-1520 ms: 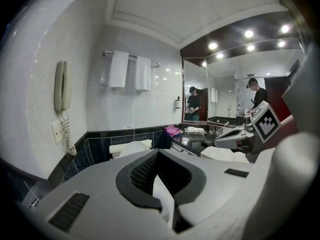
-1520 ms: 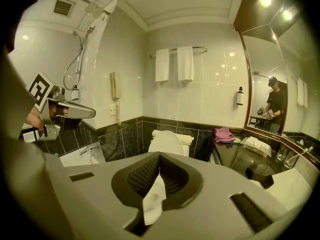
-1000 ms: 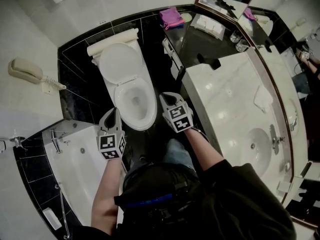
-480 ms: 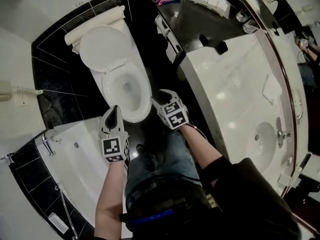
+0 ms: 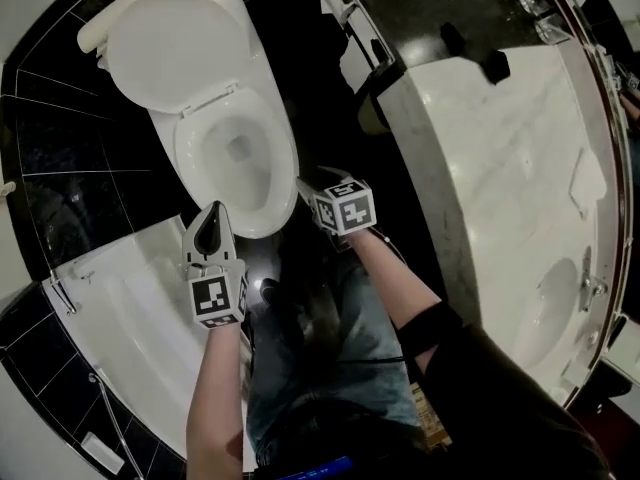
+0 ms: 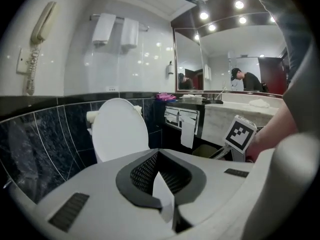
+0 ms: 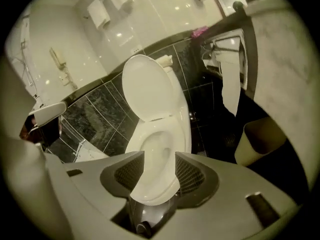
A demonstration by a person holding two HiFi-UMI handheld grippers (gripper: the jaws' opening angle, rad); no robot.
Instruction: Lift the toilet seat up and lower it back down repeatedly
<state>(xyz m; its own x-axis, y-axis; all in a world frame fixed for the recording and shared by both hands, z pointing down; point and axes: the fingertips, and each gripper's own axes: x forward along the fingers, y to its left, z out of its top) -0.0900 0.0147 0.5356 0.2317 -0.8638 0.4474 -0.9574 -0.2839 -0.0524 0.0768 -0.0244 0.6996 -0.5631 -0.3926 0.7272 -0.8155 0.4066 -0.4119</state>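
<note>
Holding my right gripper [image 5: 308,186] near the front of the bowl [image 5: 262,223], fingers just opened wide on nothing, and my left gripper [image 5: 212,218] pinched together and empty, I judge the toilet seat [image 5: 165,53] raised upright, lowering yet to come.

I've open air over the toilet bowl [image 5: 250,226] from the front. The bathtub rim [image 5: 112,255] crowds my left, the marble desk [image 5: 500,168] walls my right, and the raised lid [image 5: 170,48] closes the back.

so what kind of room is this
A bathroom, probably a hotel's: a white ceramic toilet with its lid up, a white bathtub, and a pale marble vanity counter with a sink.
</note>
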